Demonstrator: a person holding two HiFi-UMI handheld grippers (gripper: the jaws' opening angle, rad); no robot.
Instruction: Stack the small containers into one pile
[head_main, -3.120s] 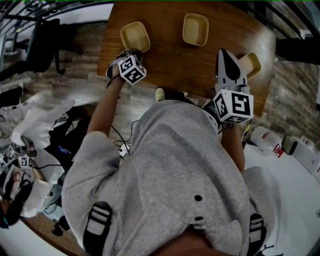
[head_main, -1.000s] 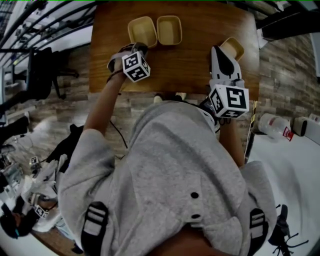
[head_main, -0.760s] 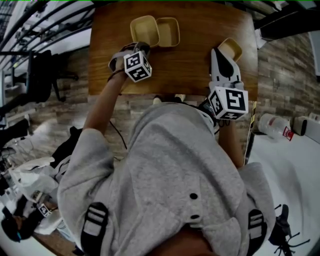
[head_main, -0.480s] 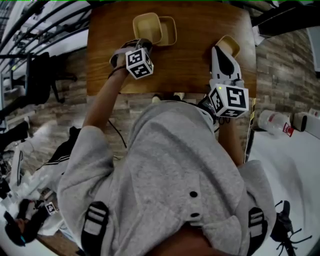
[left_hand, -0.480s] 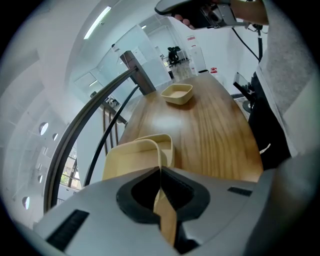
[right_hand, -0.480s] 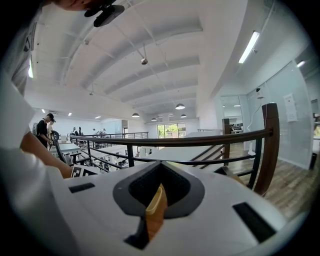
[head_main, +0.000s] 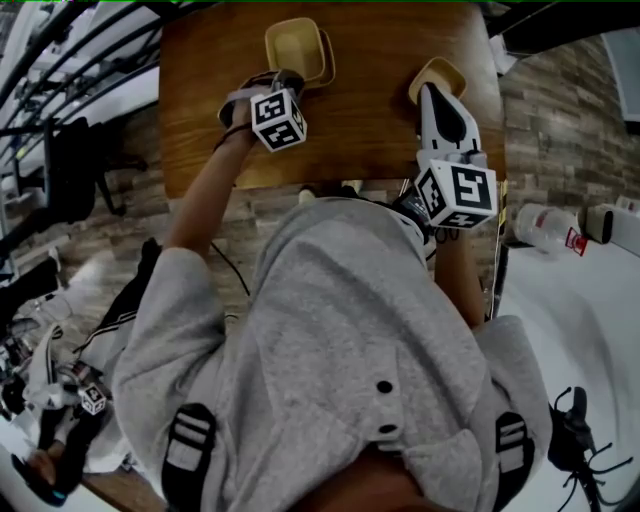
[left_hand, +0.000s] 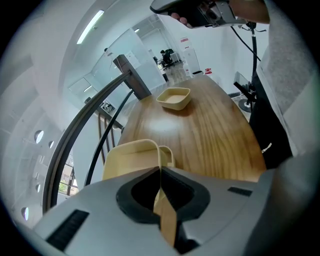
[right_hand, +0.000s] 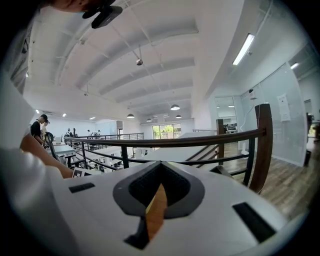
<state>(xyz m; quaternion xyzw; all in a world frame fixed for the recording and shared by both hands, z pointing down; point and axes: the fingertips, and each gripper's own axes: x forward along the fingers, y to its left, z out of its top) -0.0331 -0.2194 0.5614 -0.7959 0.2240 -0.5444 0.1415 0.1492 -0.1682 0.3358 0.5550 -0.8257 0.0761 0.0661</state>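
Our left claw (left_hand: 160, 169) is clamped on the near rim of a container (left_hand: 131, 159), jaws pressed together on its thin wall. That container sits in a second container (left_hand: 168, 152), whose rim peeks out on one side. The pair stands close to the tabletop (left_hand: 210, 135) edge, with a dark railing (left_hand: 75, 142) just beyond it. A wide stretch of bare wood runs from the pair to a third container (left_hand: 174, 98), which lies alone farther along. Our right claw (right_hand: 160, 164) has its jaws together with nothing between them. In the head view its tip overlaps the third container's near rim; we cannot tell whether they touch.
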